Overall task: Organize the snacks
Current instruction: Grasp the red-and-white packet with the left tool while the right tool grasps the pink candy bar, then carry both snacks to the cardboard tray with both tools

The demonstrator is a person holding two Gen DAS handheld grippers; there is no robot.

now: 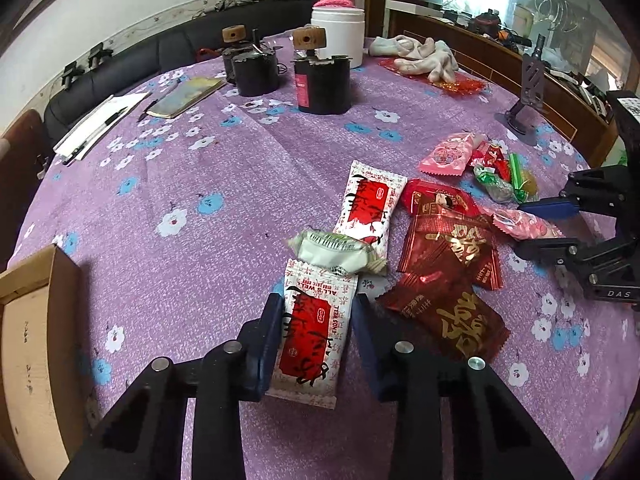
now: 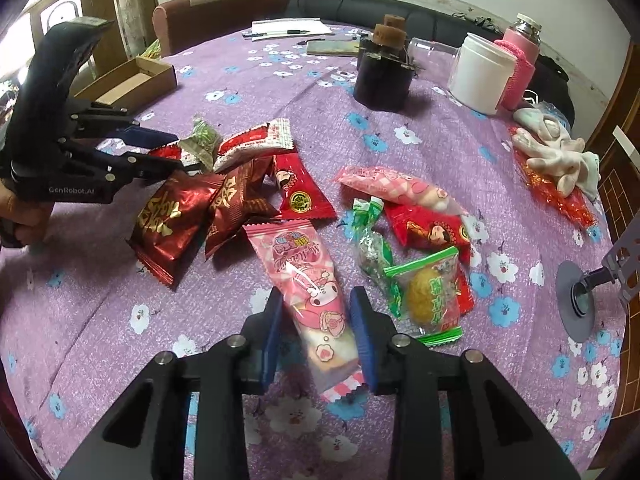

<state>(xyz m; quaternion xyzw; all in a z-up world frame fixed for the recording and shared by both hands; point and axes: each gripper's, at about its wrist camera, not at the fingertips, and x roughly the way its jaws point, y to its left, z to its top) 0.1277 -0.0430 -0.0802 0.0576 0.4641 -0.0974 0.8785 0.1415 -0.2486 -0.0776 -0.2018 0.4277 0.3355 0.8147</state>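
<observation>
Left tongs (image 1: 316,312) clamp the white-and-red snack packet (image 1: 310,336); right tongs (image 2: 318,312) grip the pink snack packet (image 2: 316,300).

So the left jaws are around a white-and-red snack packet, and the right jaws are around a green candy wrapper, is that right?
Not quite. The right gripper has its jaws around a pink cartoon-print snack packet, as the right wrist view shows; the green-wrapped sweet lies beside it on the table. The left gripper does have the white-and-red snack packet.

glossy foil snack packets (image 2: 168,220) on matt floral cloth tablecloth (image 1: 180,208)
</observation>
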